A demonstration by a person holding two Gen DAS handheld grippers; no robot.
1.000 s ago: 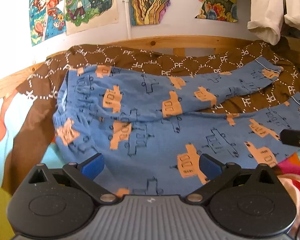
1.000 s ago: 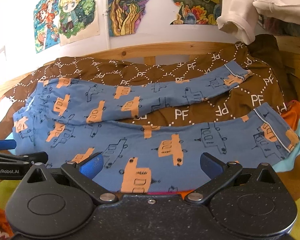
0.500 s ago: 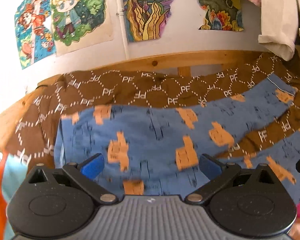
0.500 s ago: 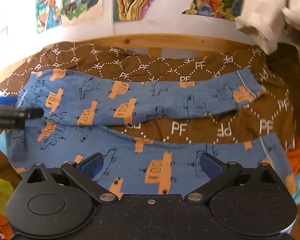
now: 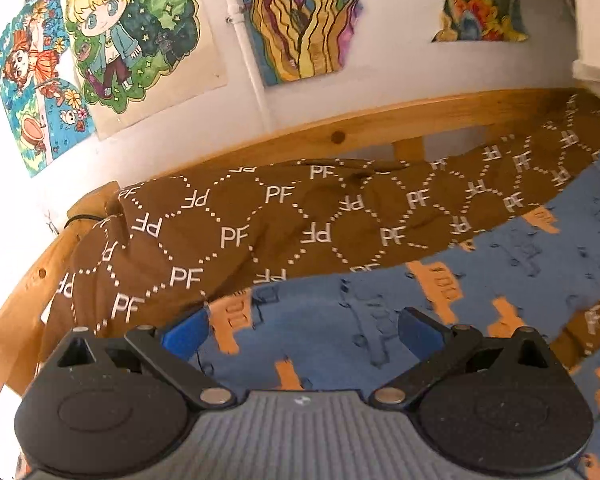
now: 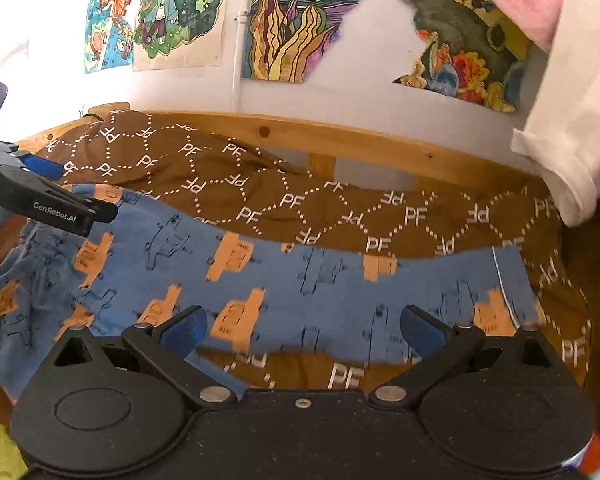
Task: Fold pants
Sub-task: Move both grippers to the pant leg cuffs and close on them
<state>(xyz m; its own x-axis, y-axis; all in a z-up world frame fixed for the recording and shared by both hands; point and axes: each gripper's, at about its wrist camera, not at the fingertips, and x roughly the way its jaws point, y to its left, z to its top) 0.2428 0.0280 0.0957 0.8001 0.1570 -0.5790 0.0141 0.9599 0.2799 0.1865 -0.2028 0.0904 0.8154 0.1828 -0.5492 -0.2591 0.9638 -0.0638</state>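
Early in the fold: blue pajama pants (image 6: 300, 280) with orange truck print lying spread, legs apart, across a brown PF-patterned blanket (image 6: 260, 184) on the bed. Nothing folded yet, by the look of it.

Left hand-held gripper (image 5: 300, 332) low over the far waistband corner, jaws wide apart, nothing between them. Right hand-held gripper (image 6: 302, 330) over the far leg, short of its cuff, jaws likewise spread and empty.

Next, probably: lowering each onto the far edge, pinching one layer of cloth, then drawing the far leg over onto the near one. Needs a clean bite on pants alone, not the blanket beneath.

Around: wooden bed rail (image 6: 360, 140) close behind, wall posters (image 5: 140, 40), white garment (image 6: 572, 152) hanging at right near the cuff, possibly crowding that reach.
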